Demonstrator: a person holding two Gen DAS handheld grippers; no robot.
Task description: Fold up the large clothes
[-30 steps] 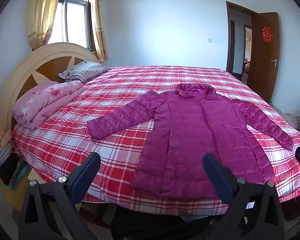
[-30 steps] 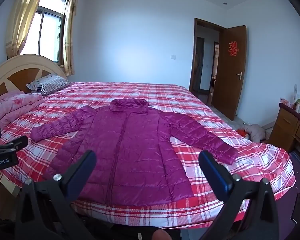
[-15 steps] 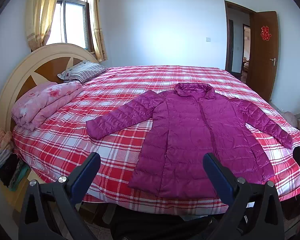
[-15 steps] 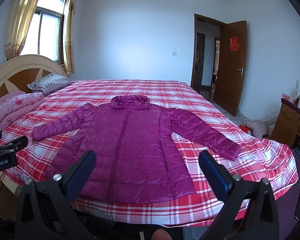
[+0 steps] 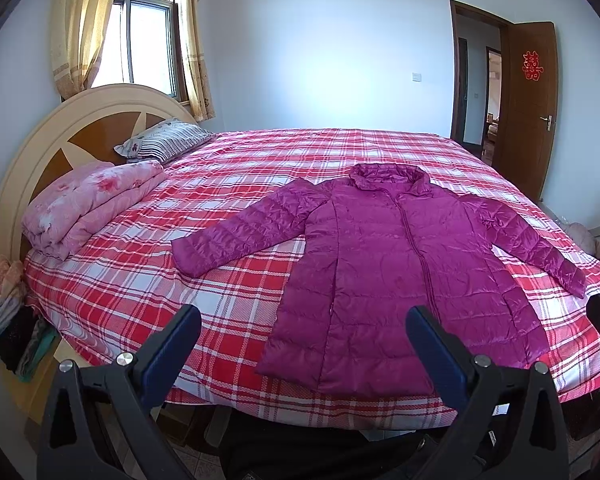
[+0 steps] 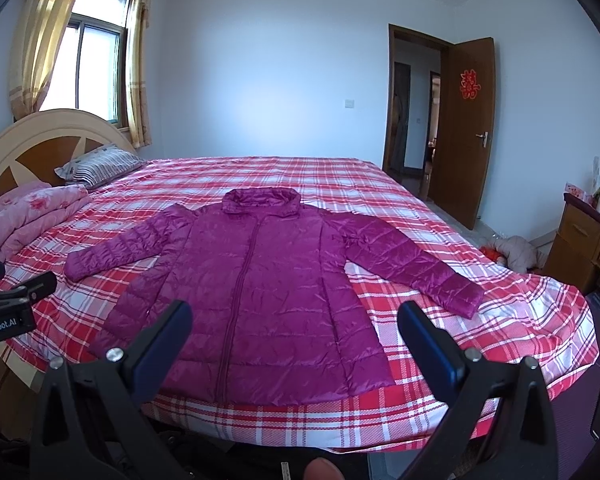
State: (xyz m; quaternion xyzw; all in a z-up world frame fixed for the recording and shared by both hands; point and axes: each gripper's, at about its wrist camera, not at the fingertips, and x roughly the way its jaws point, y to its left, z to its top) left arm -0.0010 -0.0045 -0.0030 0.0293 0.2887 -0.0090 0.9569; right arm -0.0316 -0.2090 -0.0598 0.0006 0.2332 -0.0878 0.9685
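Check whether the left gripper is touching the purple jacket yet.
Apart. In the left wrist view, the open left gripper hangs short of the bed's near edge, its fingers empty, while the purple jacket lies flat on the plaid bedspread.

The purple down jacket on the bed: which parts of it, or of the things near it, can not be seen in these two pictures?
- Purple down jacket: its back and lining are hidden in both views, because it lies front up.
- Jacket hem: in the left wrist view the left tool's right finger covers part of it.
- Clothes pile beside the headboard: the left edge cuts it off.
- Wooden dresser: the right wrist view's right edge cuts it off.
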